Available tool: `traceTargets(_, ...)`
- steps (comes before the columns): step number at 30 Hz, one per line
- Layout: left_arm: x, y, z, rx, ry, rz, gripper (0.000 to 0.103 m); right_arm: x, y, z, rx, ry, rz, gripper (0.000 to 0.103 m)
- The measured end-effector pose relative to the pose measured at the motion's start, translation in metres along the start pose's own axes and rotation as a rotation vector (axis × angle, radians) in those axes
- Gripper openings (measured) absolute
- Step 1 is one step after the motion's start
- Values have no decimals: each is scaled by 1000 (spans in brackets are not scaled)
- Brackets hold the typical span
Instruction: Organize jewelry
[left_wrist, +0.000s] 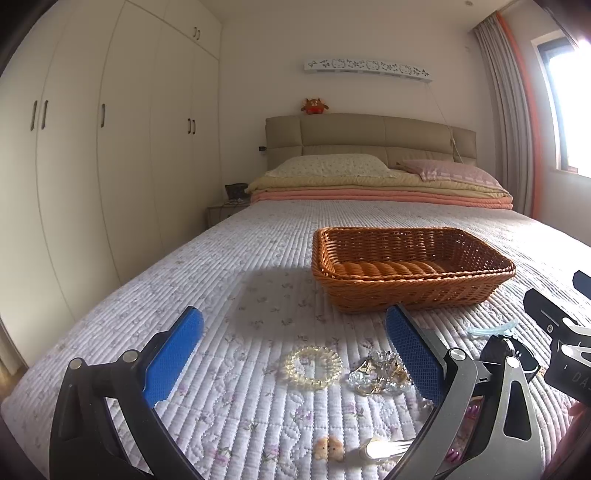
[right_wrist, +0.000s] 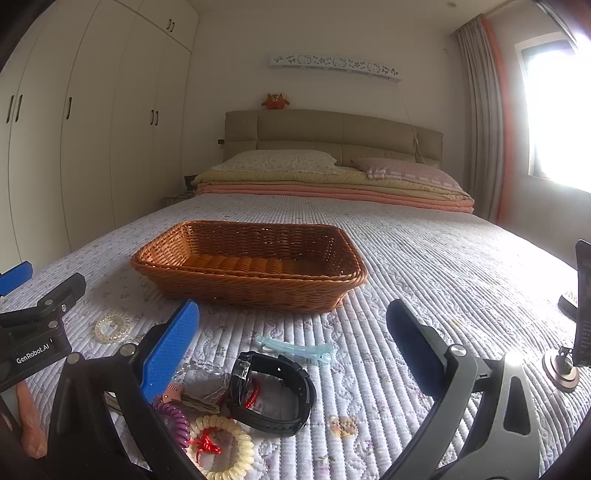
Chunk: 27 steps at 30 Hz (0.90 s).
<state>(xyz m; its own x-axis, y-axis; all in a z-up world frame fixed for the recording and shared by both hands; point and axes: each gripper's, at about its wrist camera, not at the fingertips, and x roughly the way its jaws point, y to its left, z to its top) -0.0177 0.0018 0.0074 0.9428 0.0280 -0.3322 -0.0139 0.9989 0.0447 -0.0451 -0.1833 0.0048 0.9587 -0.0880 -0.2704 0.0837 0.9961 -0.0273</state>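
Observation:
A brown wicker basket (left_wrist: 410, 273) (right_wrist: 251, 266) stands empty on the quilted bed. My left gripper (left_wrist: 295, 354) is open above a yellow bead bracelet (left_wrist: 314, 366) and a crystal and gold piece (left_wrist: 380, 373). My right gripper (right_wrist: 291, 354) is open over a black watch (right_wrist: 273, 395), with a light blue hair clip (right_wrist: 299, 349) beyond it. A cream coil bracelet with a red knot (right_wrist: 225, 446), a purple coil tie (right_wrist: 175, 419) and a clear bead bracelet (right_wrist: 203, 373) lie near its left finger.
A small bear clip (left_wrist: 328, 448) and a shiny silver clip (left_wrist: 384, 448) lie near the bed's front edge. A phone on a stand (right_wrist: 576, 332) is at the right. Folded blankets and pillows (left_wrist: 376, 184) are at the headboard. White wardrobes (left_wrist: 110, 147) line the left wall.

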Motion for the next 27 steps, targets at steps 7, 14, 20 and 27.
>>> traceTargets(7,3,-1,2,-2,7,0,96,1,1,0,-8,1,0,97)
traceTargets(14,3,-1,0,-2,5,4,96,2,4,-2,-12,2,0,97)
traceTargets(20,1,-6,-2,11,-5,11,96,2,4,-2,-9,4,0,97)
traceTargets(27,1,-8,-2,14,-8,14,96,1,4,-2,-8,5,0,97)
